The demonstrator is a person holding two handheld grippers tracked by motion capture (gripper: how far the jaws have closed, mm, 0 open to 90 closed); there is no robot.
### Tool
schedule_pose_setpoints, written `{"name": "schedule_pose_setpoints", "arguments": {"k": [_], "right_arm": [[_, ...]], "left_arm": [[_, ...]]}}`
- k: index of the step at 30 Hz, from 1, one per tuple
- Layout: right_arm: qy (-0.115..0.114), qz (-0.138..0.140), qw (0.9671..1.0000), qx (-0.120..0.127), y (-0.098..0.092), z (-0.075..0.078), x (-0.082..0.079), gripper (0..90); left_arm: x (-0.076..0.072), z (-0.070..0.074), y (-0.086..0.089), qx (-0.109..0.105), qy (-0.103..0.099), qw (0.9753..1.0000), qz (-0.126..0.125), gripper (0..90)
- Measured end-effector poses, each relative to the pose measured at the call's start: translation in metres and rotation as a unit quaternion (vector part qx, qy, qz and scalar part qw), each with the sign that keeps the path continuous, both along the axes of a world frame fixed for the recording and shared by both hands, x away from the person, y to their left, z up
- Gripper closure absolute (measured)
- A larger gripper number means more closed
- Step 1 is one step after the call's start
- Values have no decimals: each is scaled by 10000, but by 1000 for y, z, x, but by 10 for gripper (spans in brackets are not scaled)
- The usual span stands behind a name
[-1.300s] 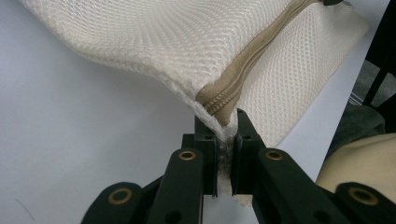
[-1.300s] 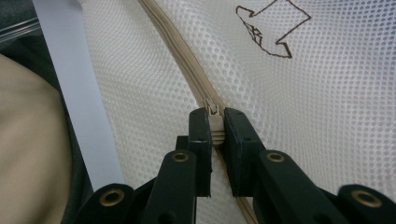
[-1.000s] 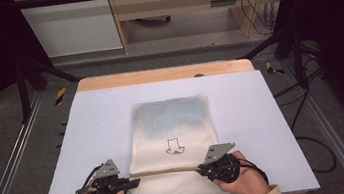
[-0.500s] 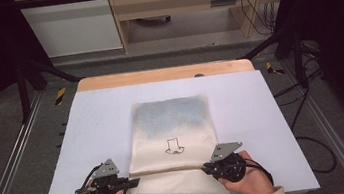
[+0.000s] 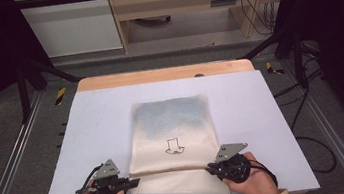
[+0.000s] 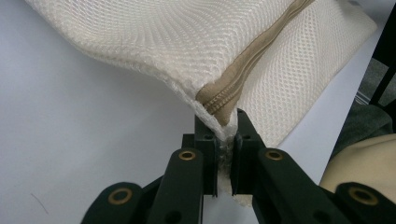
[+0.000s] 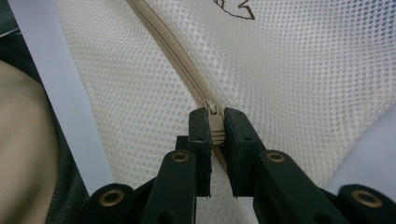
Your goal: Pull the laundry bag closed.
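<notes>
A cream mesh laundry bag [image 5: 172,132] lies flat on the pale blue-white table top [image 5: 273,114], its weave a fine honeycomb of small holes, soft and slightly puffed. A small black line drawing [image 5: 173,146] marks its middle, and the far half looks greyish-blue through the mesh. A tan zipper [image 7: 175,51] with fine teeth runs across the near end, from one gripper to the other. The bag is a rounded rectangle whose long axis runs away from the person, zipper end nearest.

The left gripper [image 6: 218,135] has its black jaws pinched almost shut on the bag's near left corner, right where the zipper tape ends, lifting that corner a little off the table. The right gripper [image 7: 215,122] has its jaws closed narrowly on the zipper pull [image 7: 213,116] near the bag's right edge.

The table is a smooth matte sheet with a strip of bare wood [image 5: 162,74] at its far edge, framed by metal rails. Beyond it are grey floor, a wooden bench [image 5: 183,4], cables [image 5: 308,109] and dark curtains at both sides
</notes>
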State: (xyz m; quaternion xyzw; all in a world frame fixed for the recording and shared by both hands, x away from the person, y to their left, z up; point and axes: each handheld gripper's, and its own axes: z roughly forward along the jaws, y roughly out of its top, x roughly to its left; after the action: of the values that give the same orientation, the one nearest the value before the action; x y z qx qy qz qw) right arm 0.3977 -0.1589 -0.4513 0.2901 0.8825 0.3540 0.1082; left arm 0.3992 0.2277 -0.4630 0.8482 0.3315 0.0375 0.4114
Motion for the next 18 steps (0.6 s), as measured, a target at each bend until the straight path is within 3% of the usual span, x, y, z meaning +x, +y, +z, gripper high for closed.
{"name": "schedule_pose_setpoints", "arguments": {"k": [18], "right_arm": [[114,-248,9996,-60,-14,-4,-1,818]], "left_arm": [[-1,0,0,39,-6,10000,-11,836]]}}
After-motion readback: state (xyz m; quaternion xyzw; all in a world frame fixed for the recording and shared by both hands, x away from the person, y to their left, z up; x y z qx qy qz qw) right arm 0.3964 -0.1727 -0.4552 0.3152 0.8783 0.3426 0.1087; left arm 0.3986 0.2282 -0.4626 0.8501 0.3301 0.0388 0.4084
